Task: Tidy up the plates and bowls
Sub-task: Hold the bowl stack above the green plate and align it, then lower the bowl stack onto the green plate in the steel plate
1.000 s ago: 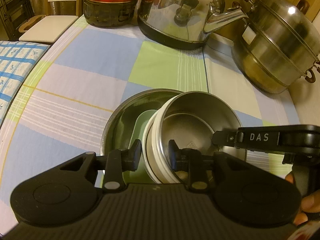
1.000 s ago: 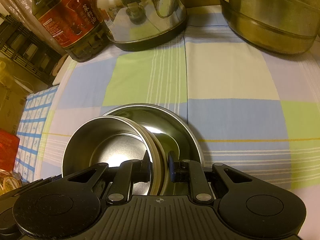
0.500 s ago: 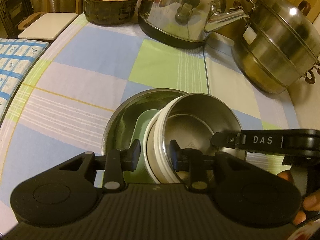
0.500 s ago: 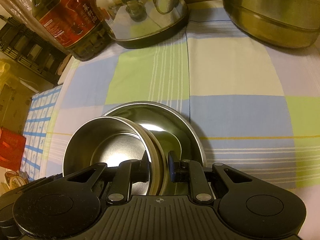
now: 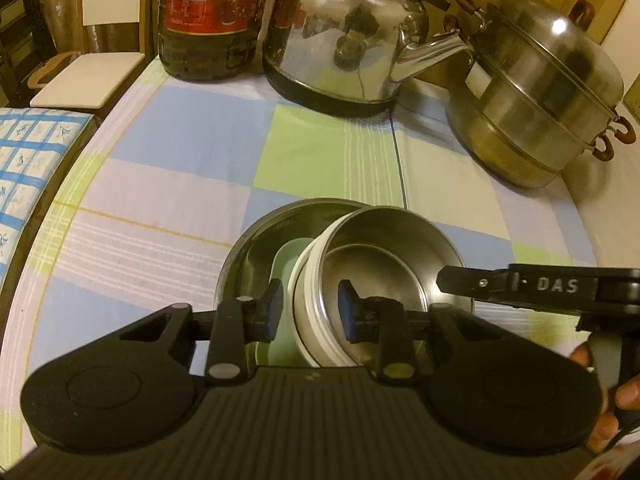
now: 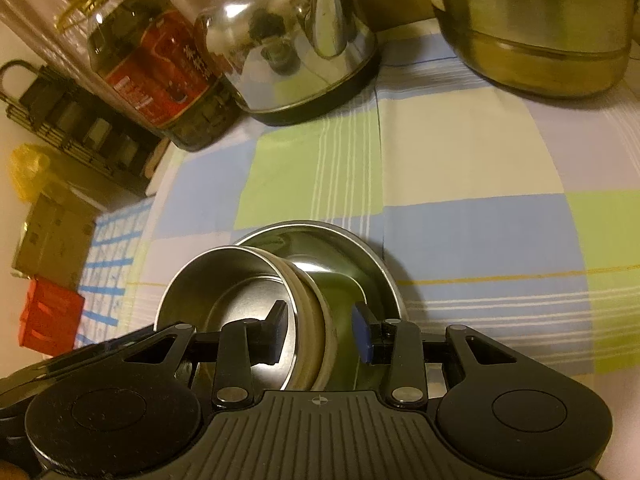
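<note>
Checked tablecloth (image 5: 192,136) underneath, kettle (image 5: 344,36) and steamer pot (image 5: 536,92) beyond the big steel bowl (image 5: 248,252). Inside it, small bowl (image 5: 384,248) tilted; left gripper (image 5: 310,312) and right gripper (image 6: 320,332) parted, straddling its rim.

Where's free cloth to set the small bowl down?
Free: the cloth between the big bowl and the kettle, and the blue-green squares to the bowl's right. Crowded: the far edge, with bottle, kettle and steamer.
</note>
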The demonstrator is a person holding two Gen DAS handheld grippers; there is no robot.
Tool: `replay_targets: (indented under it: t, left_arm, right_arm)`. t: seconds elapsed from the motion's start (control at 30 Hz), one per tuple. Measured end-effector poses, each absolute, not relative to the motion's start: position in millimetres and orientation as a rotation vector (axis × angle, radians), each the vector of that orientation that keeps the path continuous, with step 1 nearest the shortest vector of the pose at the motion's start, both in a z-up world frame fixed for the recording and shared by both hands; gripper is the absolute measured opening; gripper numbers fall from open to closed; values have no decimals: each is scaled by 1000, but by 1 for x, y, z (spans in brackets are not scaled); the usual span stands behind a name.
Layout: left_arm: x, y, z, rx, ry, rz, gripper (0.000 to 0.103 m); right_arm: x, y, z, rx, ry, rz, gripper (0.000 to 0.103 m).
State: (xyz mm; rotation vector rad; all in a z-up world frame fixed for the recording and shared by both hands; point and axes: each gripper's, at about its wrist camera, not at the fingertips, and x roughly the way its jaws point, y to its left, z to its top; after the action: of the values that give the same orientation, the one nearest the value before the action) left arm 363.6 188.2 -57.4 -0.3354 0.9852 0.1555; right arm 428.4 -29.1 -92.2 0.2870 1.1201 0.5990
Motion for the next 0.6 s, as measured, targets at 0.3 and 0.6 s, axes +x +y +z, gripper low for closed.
replay_targets:
  t: [0.3,0.6]
  left_arm:
    - [364,187,-57,-339,995,124,13]
    - [370,191,-58,-353,1028,109,13]
  right_arm:
    - [420,-32,-94,334,1121,601,13]
    - [420,-25,-88,310,1145,558,10]
